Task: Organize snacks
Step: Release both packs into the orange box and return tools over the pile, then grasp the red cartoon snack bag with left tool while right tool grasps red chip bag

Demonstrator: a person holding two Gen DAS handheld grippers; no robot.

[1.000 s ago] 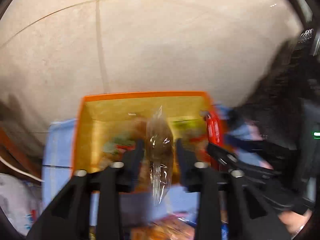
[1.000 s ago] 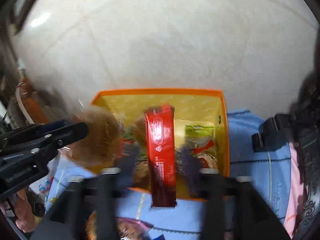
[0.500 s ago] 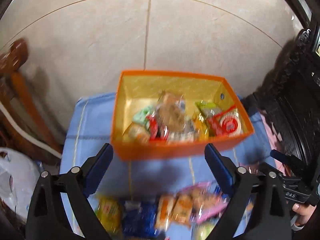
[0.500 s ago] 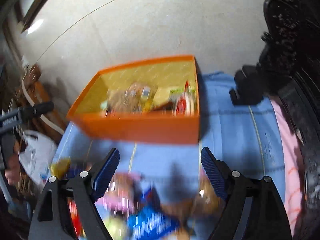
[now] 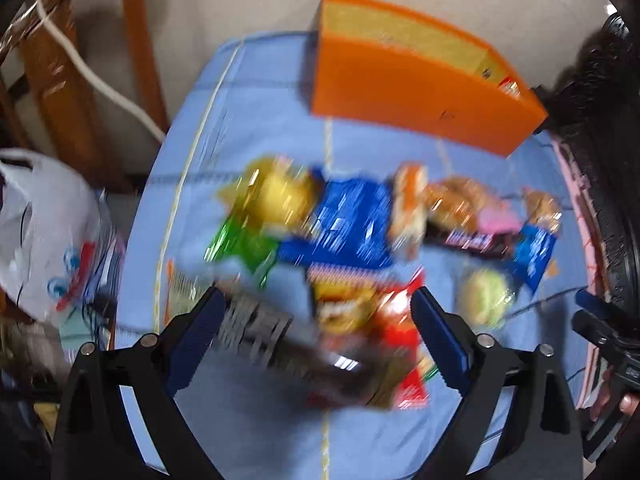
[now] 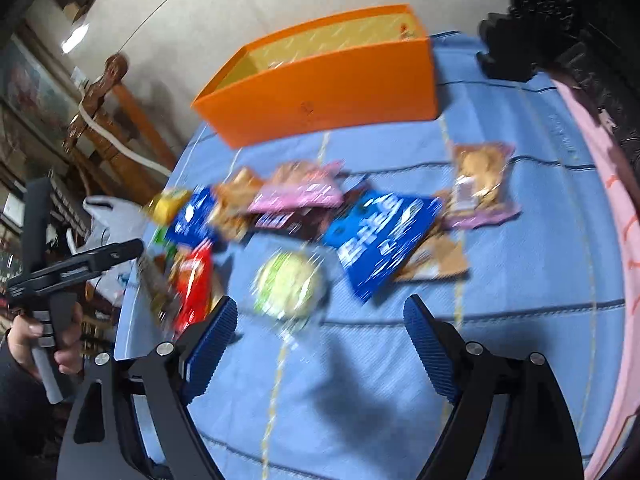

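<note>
Left black two-finger gripper with blue pads (image 5: 316,322) hangs wide apart, empty; right black blue-padded gripper (image 6: 320,320) likewise spread, pointing downward.

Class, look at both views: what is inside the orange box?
The orange box shows its yellow inner wall and one red-and-white packet peeking over the rim at one end. Its near wall hides the floor, so any other contents cannot be seen.
</note>
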